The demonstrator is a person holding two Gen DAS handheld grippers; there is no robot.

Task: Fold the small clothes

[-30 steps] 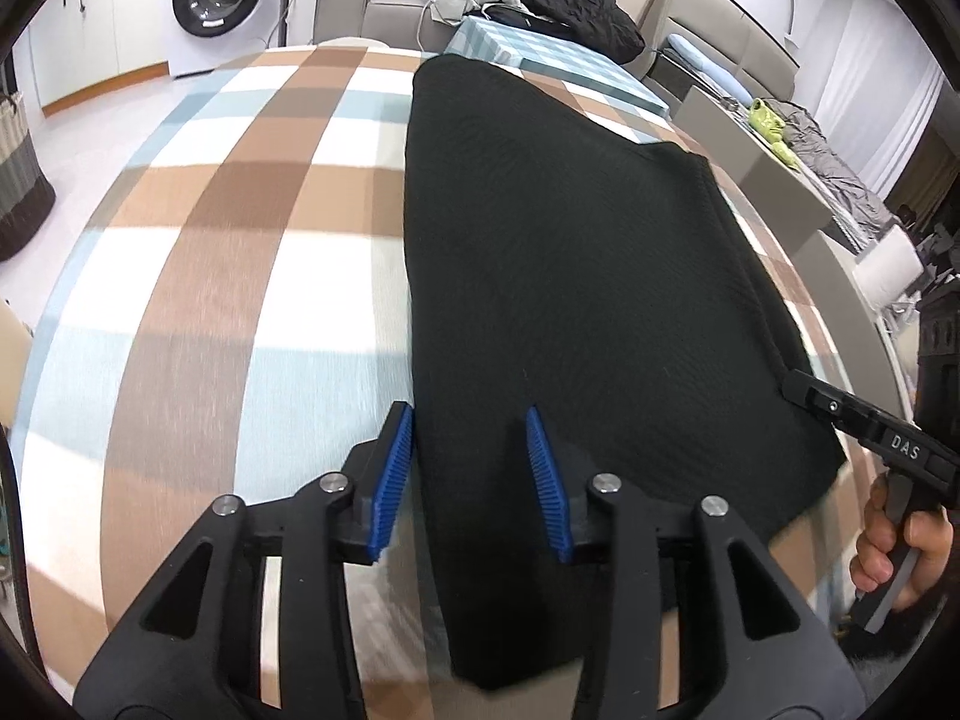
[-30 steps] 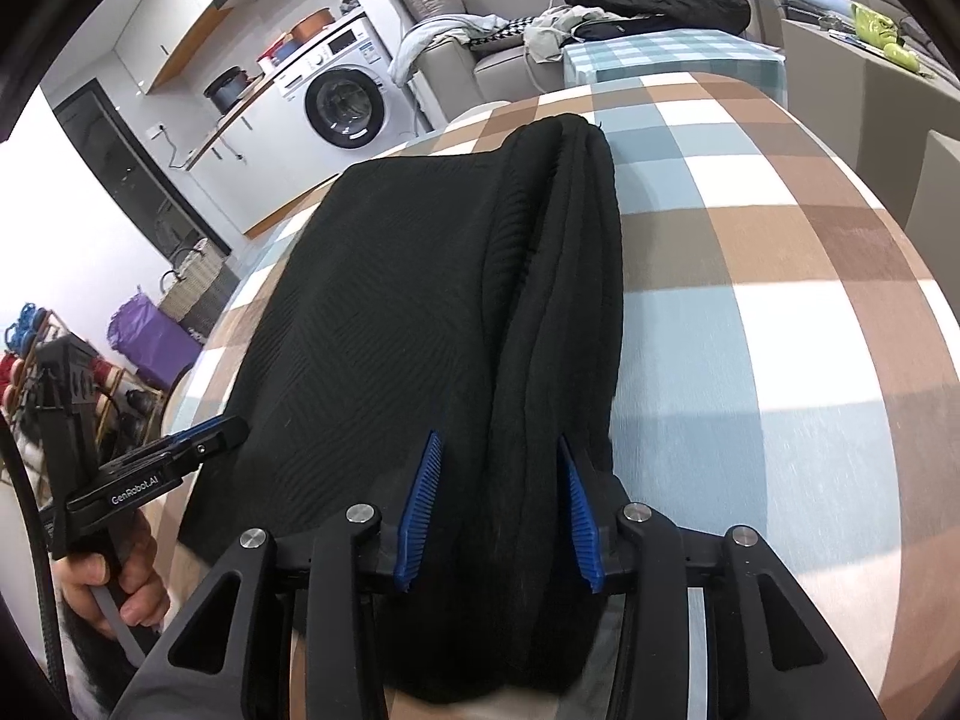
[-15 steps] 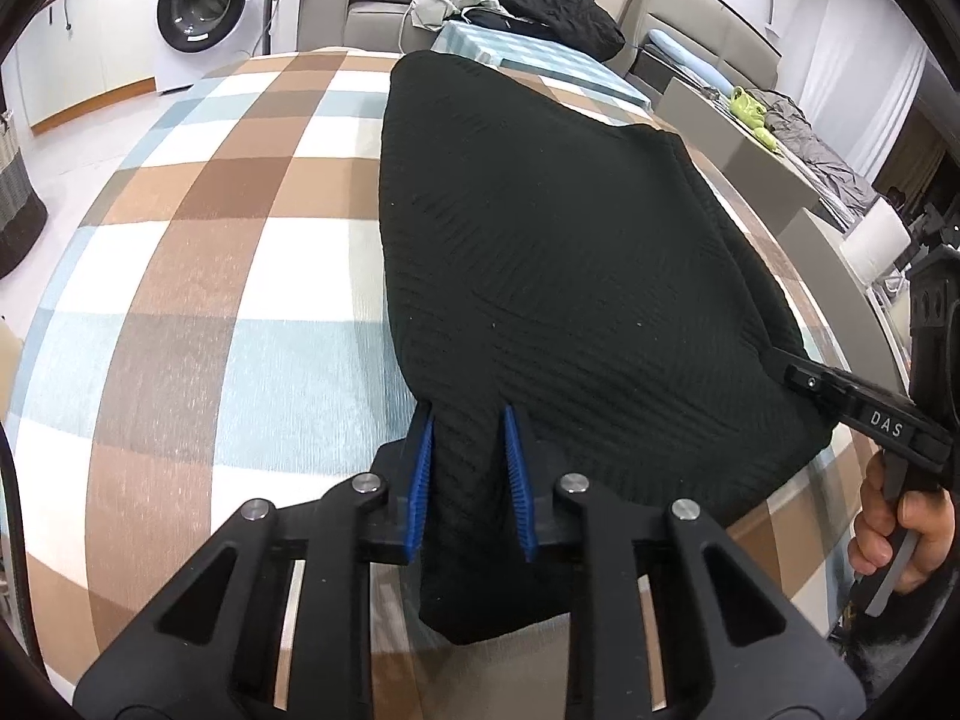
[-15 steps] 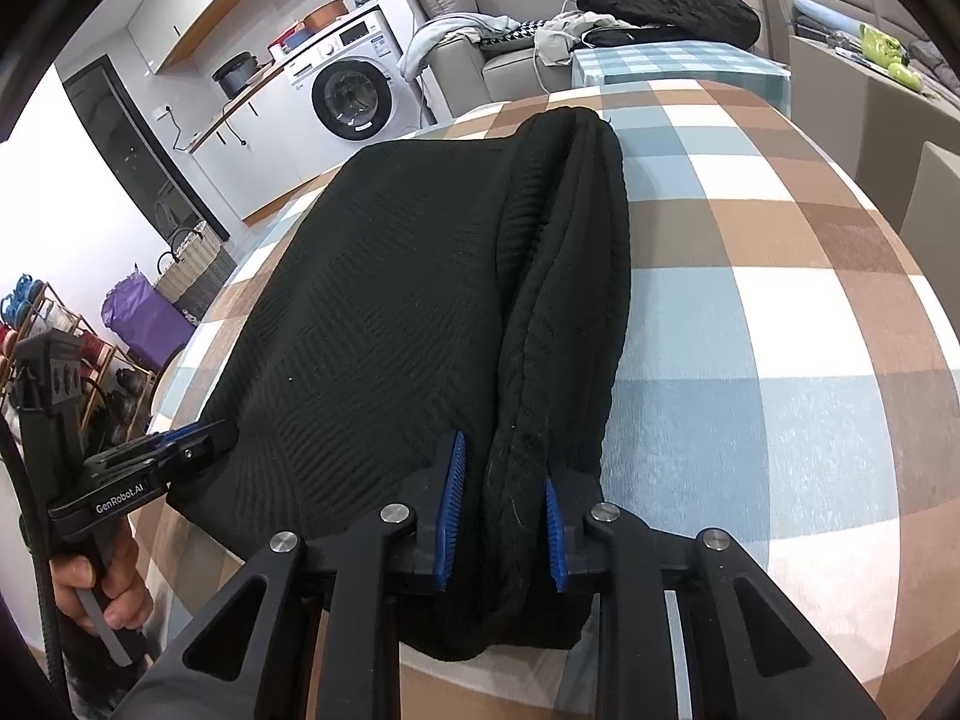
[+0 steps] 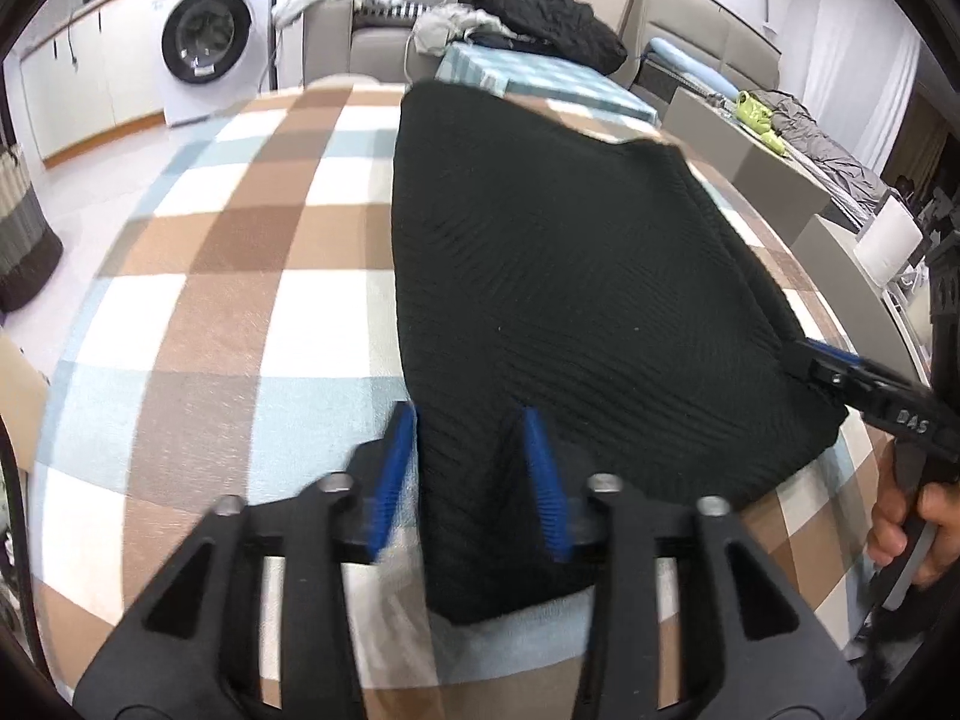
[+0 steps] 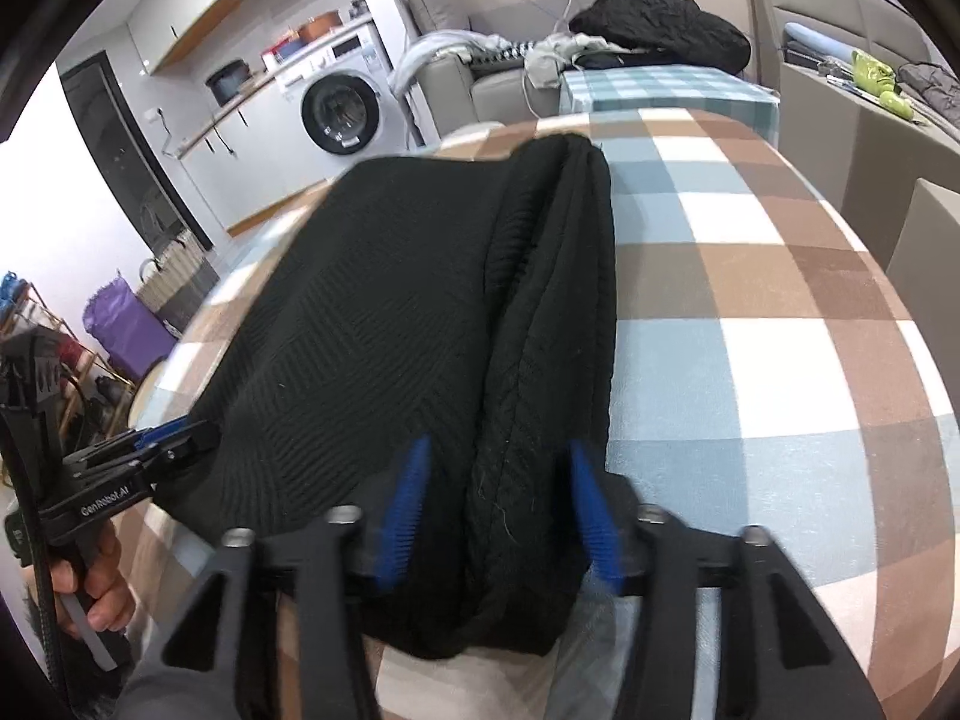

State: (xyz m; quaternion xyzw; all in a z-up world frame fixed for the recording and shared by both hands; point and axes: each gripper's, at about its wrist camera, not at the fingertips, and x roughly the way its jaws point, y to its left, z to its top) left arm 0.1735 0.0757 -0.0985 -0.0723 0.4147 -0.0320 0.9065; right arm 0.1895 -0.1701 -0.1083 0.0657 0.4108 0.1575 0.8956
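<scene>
A black knit garment [image 5: 570, 276] lies folded lengthwise on the checked tablecloth [image 5: 240, 300]. My left gripper [image 5: 468, 420] straddles its near left corner; the jaws are opening and the blue pads [image 5: 393, 474] stand clear of the cloth between them. In the right wrist view the garment [image 6: 390, 330] has a thick rolled fold along its right side. My right gripper [image 6: 499, 447] straddles the near end of that fold, its jaws opening and not pressing. Each gripper also shows at the other view's edge: the right gripper [image 5: 840, 372] and the left gripper [image 6: 174, 435].
A person's hand [image 6: 102, 588] grips the left handle. Beyond the table stand a washing machine [image 5: 207, 36], a sofa with a black jacket [image 6: 660, 24] and a smaller blue-checked table [image 6: 660, 90]. A basket [image 5: 24, 240] is on the floor at left.
Half a second ago both grippers were pinched on the garment's near edge. Both have since spread their jaws, and the cloth now lies loose between the pads.
</scene>
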